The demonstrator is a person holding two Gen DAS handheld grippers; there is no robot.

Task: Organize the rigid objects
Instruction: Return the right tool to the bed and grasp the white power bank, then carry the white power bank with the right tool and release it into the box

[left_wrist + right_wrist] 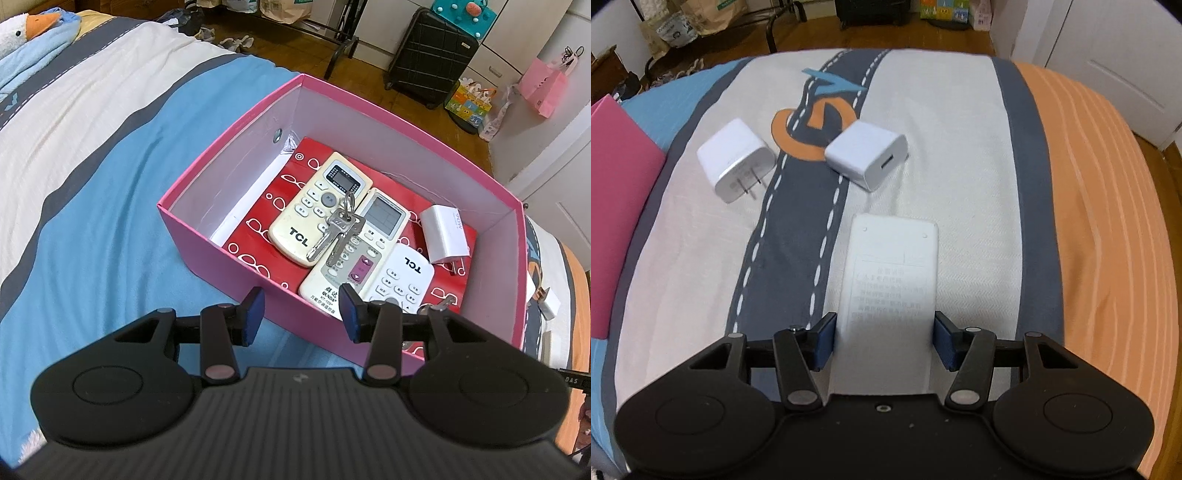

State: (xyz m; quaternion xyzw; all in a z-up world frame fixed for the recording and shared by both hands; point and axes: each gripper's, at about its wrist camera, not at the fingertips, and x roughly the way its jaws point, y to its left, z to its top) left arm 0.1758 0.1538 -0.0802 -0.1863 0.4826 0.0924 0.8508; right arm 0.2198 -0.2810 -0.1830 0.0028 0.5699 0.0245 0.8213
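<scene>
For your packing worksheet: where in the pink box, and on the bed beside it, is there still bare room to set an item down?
In the box, the free strip runs along the left wall beside the cream remote; the middle is crowded with remotes, keys and a charger. On the bed, the orange stripe right of the face-down remote is bare.

white remote (890, 291) lies face-down on the bedspread, apparently pinched between the fingers (826, 341).
</scene>
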